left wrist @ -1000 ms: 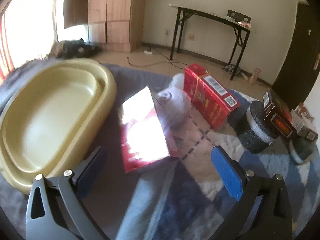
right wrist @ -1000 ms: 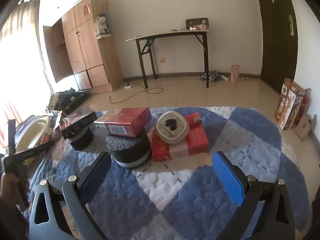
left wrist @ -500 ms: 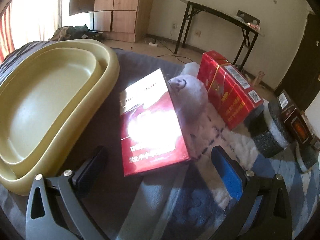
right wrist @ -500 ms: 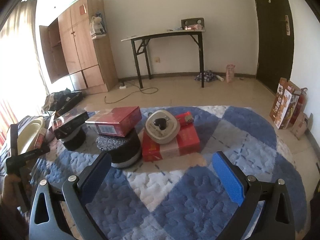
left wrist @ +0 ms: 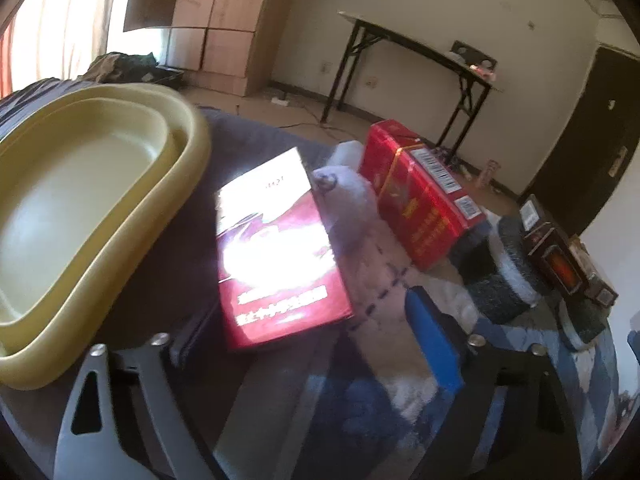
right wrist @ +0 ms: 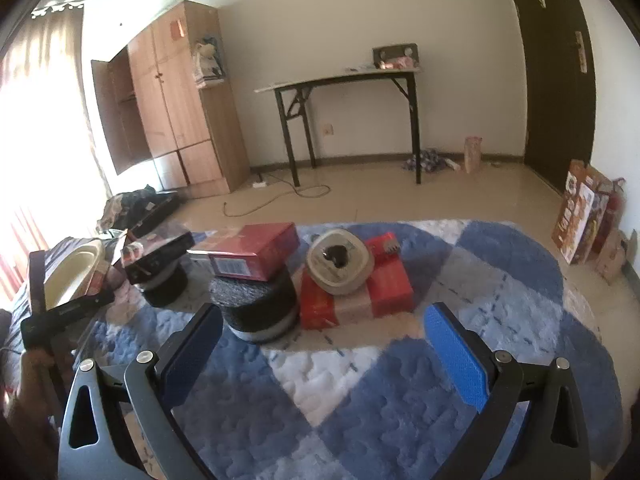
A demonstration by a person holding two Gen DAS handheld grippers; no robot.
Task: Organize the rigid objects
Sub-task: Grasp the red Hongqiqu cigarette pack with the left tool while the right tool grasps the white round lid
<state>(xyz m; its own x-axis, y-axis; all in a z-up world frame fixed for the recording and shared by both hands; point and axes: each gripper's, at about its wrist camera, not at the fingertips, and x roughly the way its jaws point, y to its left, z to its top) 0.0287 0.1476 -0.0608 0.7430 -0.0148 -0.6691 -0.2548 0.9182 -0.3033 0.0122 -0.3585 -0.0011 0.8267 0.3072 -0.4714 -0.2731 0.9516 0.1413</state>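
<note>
In the left wrist view my left gripper is open, its jaws either side of the near end of a flat red box lying on the rug. A beige tub lies left of it. A round grey-white lidded object leans on the box's right edge. A long red carton sits behind. In the right wrist view my right gripper is open and empty above the rug, short of a red carton on a black foam roll and a beige lidded object on a flat red box.
A dark box rests on a second foam roll. It also shows in the left wrist view. A black-legged table and wooden wardrobe stand by the far wall. Cartons lean at the right wall. The blue-white rug covers the floor.
My left gripper has moved forward and down, so the flat red box now lies between its jaws. My right gripper has drifted slightly closer to the foam roll.
</note>
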